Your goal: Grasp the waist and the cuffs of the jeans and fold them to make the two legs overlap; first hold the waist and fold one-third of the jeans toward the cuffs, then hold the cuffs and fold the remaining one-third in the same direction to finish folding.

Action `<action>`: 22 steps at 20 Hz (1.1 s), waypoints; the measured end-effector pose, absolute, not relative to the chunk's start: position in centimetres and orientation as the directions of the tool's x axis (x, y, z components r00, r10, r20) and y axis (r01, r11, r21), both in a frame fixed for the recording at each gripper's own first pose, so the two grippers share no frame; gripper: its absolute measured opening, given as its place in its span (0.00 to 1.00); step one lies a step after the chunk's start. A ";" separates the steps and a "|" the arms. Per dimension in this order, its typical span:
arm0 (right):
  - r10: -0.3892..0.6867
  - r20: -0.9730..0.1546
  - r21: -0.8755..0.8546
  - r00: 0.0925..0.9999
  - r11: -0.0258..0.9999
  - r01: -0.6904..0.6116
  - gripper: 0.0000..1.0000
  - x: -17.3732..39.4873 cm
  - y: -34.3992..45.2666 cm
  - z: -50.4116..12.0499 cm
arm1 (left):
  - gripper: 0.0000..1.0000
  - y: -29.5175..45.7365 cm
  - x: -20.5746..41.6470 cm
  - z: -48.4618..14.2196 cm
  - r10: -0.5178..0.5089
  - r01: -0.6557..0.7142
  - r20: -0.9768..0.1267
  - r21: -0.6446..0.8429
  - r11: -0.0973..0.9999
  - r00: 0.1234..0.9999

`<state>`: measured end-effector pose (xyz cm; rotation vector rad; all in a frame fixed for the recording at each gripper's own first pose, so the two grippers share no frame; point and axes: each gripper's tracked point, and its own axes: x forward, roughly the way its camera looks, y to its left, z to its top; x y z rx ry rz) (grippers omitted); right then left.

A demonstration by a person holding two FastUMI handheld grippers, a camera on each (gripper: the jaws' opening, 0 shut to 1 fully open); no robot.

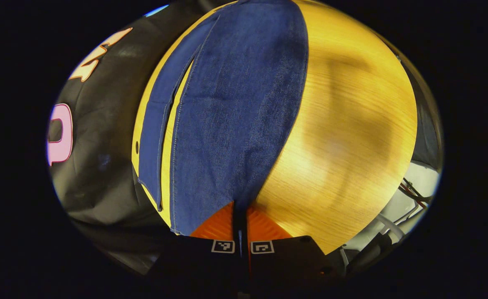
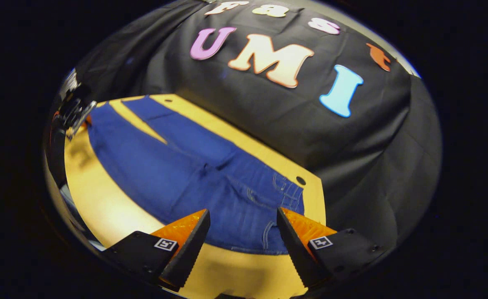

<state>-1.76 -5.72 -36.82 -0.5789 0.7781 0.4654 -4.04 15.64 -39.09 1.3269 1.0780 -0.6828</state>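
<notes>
Jeans (image 2: 194,174) are lying unfolded on the table (image 2: 102,207), my left gripper (image 1: 240,232) seemingly pinching a cuff (image 1: 210,216), my right gripper (image 2: 242,232) hovering apart over the waist (image 2: 264,232).

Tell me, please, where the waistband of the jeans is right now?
In the right gripper view, the waistband lies flat on the wooden table, between and just beyond the open right gripper, near the table's right corner.

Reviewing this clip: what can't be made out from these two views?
- Left gripper in the left gripper view: the denim hem of the jeans covers its fingertips, hiding how much cloth they pinch.
- Right gripper view: the left gripper at the cuffs is small and blurred.
- Right gripper: whether it touches the waist is unclear.
</notes>
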 end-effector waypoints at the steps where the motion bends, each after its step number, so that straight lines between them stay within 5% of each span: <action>1: 0.170 -0.771 -0.329 0.614 0.719 -0.612 0.99 -2.2 -6.1 -37.5 | 0.00 15.7 -4.1 -39.1 0.177 0.889 -0.900 0.426 0.167 0.399; 12: 0.025 -0.897 -0.408 0.442 0.337 -0.849 0.99 -5.1 -11.1 -45.6 | 0.00 15.6 -4.0 -39.2 0.168 0.877 -0.893 0.445 0.183 0.418; 17: 0.006 -0.897 -0.425 0.443 0.269 -0.865 0.86 -2.9 -10.0 -47.1 | 0.00 15.6 -4.0 -39.2 0.167 0.875 -0.892 0.447 0.185 0.421; 22: 0.010 -0.898 -0.428 0.440 0.217 -0.877 0.39 -1.3 -9.3 -49.6 | 0.00 15.6 -4.1 -39.4 0.163 0.876 -0.897 0.437 0.204 0.410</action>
